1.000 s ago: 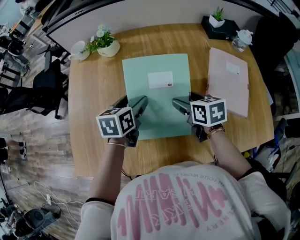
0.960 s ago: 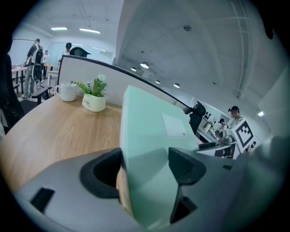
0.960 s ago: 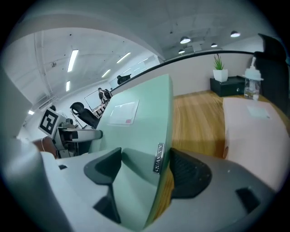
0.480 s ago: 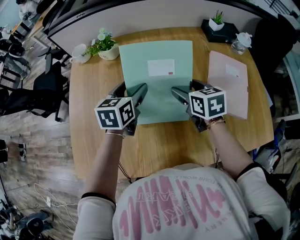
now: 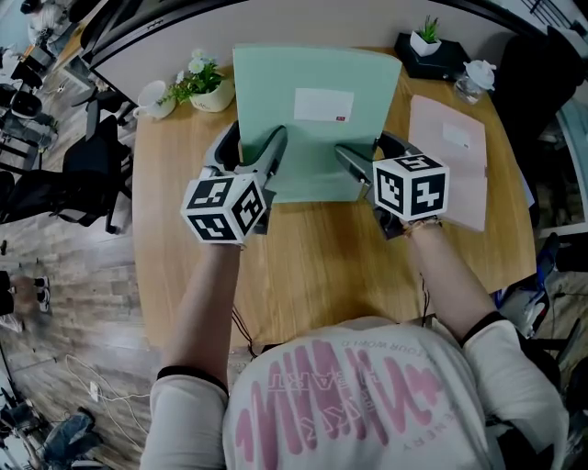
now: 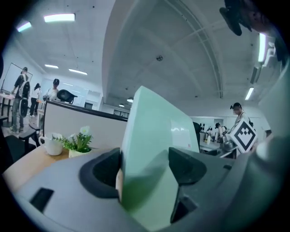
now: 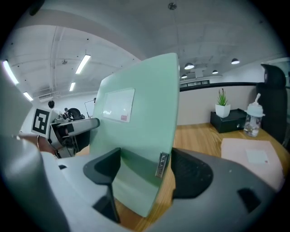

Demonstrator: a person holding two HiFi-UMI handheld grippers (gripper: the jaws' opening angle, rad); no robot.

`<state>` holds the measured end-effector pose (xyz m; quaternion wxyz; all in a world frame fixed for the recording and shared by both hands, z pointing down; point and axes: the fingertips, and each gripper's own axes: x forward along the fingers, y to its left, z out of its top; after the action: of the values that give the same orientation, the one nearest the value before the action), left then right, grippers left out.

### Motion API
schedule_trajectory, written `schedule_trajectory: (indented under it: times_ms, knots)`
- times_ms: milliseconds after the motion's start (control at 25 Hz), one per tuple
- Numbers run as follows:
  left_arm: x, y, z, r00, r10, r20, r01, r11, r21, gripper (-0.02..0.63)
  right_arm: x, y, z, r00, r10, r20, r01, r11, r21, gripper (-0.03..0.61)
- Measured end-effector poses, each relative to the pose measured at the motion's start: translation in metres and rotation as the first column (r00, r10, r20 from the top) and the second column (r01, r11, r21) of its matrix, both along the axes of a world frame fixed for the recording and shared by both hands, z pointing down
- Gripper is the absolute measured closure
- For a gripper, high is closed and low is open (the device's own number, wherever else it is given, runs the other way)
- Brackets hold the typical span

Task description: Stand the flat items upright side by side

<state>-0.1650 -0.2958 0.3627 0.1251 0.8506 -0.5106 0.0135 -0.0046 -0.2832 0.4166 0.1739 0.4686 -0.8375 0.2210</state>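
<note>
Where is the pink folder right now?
In the head view, the pink folder lies flat on the wooden table, at the right, beside the green folder and near the black box.

Near half of table [image 5: 312, 275] bare: free passage side to side. Green folder [image 5: 317, 110] tilts up across middle, blocks reach toward back edge. Left of it: bare strip, then flower pot [image 5: 209, 90] and white cup [image 5: 154, 99] at back corner. Right: pink folder [image 5: 450, 165] flat, just beside; behind it black box [image 5: 436, 60] with plant [image 5: 427, 32], clear bottle [image 5: 473, 78]. Partition [image 5: 303, 23] closes far side.
</note>
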Motion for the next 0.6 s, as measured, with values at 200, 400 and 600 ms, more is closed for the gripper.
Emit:
schedule_trajectory:
  times_ms: [200,400,600]
  knots:
    - [0.004,-0.007,-0.005,0.999,0.017,0.032,-0.019,0.999,0.045,0.287,0.004,-0.012,-0.006,1.000,0.007,-0.029,-0.006,0.998,0.056,0.229]
    - [0.007,-0.011,0.000,0.996,0.038,0.080,-0.043,0.997,0.059,0.285,0.006,-0.024,-0.015,0.998,0.014,-0.066,-0.005,0.992,0.128,0.234]
    - [0.010,-0.012,0.018,0.990,0.054,0.128,-0.057,0.998,0.021,0.281,0.009,-0.031,-0.016,0.996,0.013,-0.093,0.002,0.988,0.157,0.238]
